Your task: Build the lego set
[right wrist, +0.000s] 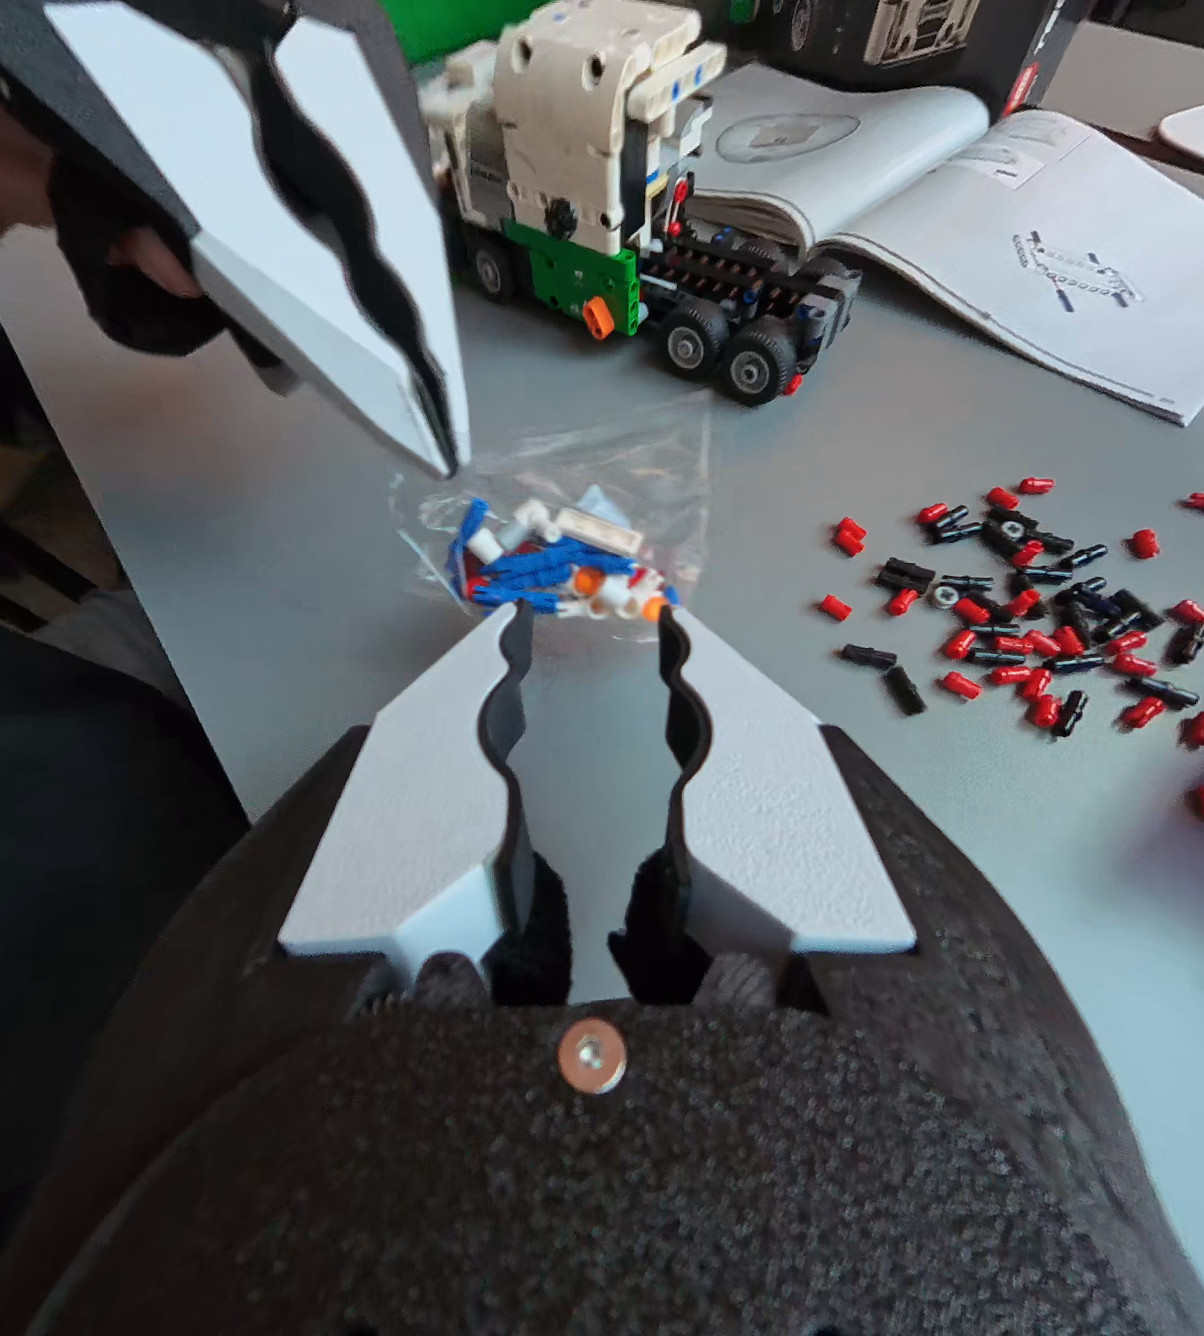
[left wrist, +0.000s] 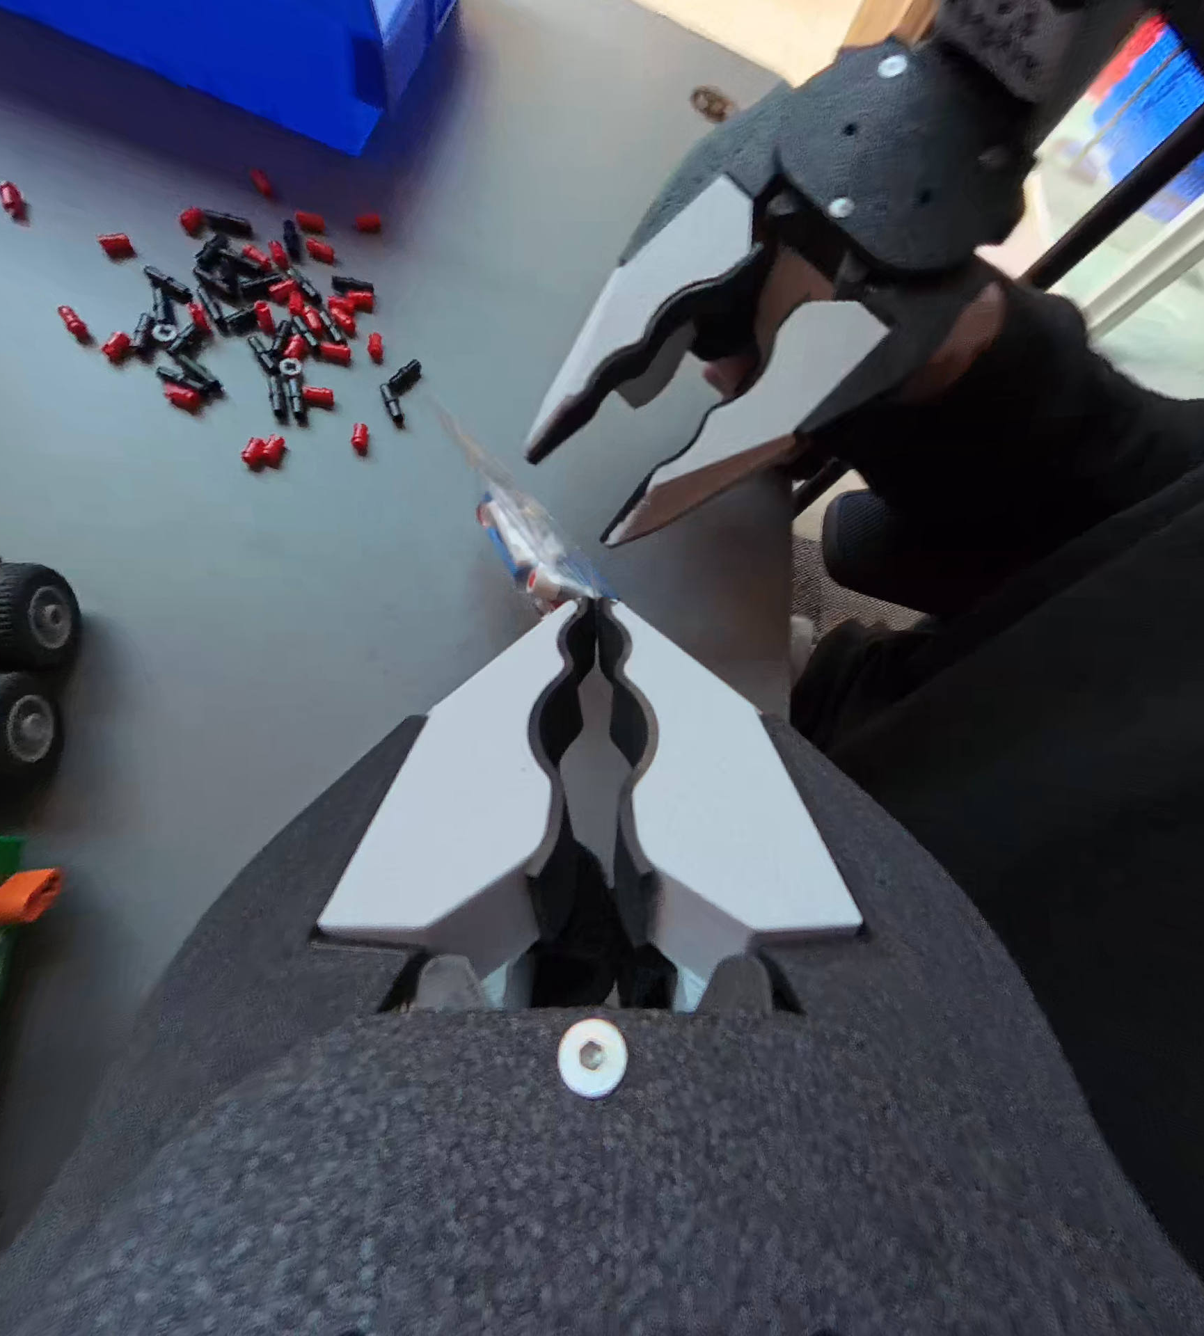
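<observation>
A clear plastic bag (right wrist: 563, 560) of small blue, white, red and orange parts lies on the grey table. My left gripper (left wrist: 593, 606) is shut on an edge of the bag (left wrist: 538, 549). It also shows in the right wrist view (right wrist: 449, 466), pinching the bag's near-left corner. My right gripper (right wrist: 593, 614) is open and empty, its tips just short of the bag's near side. In the left wrist view it (left wrist: 570, 499) hangs open right beside the bag. The part-built truck (right wrist: 621, 217), white and green, stands behind the bag.
A pile of red and black pins (right wrist: 1055, 622) lies right of the bag and also shows in the left wrist view (left wrist: 259, 318). An open instruction booklet (right wrist: 982, 238) lies beyond it. A blue bin (left wrist: 259, 50) stands at the back. The table edge (right wrist: 115, 542) is close on the left.
</observation>
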